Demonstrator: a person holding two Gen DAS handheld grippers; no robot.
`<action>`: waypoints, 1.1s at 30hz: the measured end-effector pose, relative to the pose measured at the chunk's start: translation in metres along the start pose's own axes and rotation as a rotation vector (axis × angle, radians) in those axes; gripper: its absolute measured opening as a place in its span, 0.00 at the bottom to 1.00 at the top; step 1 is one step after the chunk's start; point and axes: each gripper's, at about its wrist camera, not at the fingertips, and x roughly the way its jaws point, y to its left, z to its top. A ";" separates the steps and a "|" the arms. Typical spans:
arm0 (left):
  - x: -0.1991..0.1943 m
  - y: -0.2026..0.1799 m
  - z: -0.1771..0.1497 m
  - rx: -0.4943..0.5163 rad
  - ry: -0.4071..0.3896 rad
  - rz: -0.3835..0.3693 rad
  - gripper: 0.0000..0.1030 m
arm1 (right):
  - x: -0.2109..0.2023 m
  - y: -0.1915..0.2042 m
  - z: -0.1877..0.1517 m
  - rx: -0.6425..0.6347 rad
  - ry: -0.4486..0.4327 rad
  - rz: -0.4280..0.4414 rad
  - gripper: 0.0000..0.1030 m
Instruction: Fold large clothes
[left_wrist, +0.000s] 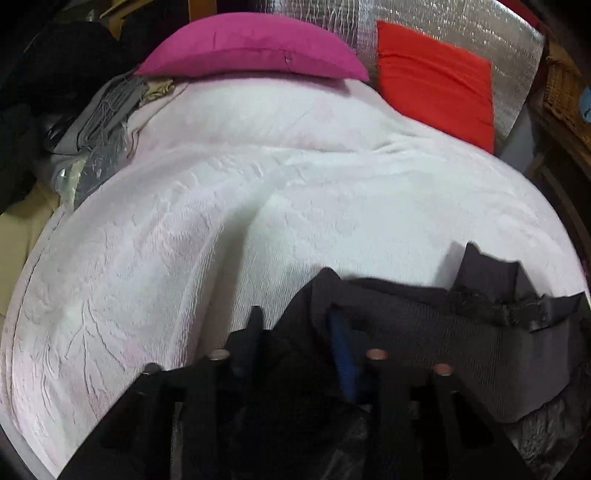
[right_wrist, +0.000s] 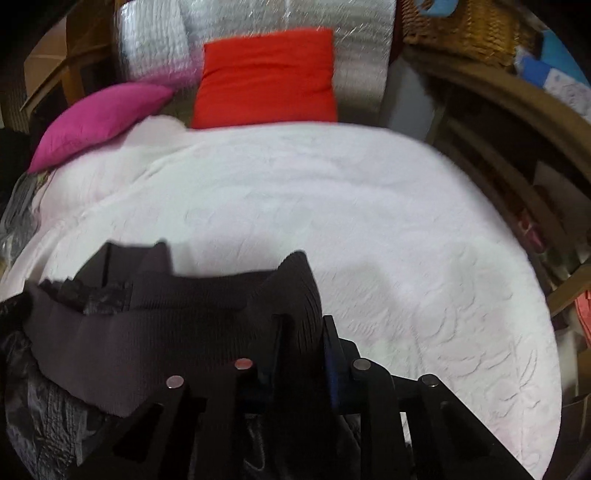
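At the bottom of the left wrist view, the left tool (left_wrist: 295, 325) has its fingers drawn narrow on a bunched fold of the dark ribbed garment (left_wrist: 424, 332), the cloth rising between them into a peak. The garment's band runs from there toward the lower right of the frame, ending in a ragged, frilled edge. In the right wrist view, the right tool (right_wrist: 303, 325) is clamped tight on the other end of the same garment (right_wrist: 177, 317), a ribbed hump standing up between its fingers, with the band trailing to the lower left. The garment is stretched between the two tools, low over the near edge of the bed (left_wrist: 184, 221), which is covered in a white textured bedspread (right_wrist: 369, 221). Farther back, a magenta pillow (left_wrist: 251, 48) lies at the upper centre of the left view, and a red pillow (left_wrist: 436, 81) leans against a silvery quilted backing (left_wrist: 480, 33). A wicker basket (right_wrist: 461, 26) sits at the upper right of the right view.
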 end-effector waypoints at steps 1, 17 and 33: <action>-0.005 0.001 0.003 -0.016 -0.026 -0.023 0.29 | -0.004 -0.002 0.002 0.004 -0.033 -0.021 0.10; 0.012 -0.015 0.006 0.023 -0.011 0.052 0.77 | 0.011 -0.066 0.002 0.371 0.006 0.281 0.09; -0.084 0.011 -0.031 0.075 -0.061 0.080 0.79 | -0.055 -0.076 -0.051 0.217 0.081 0.305 0.88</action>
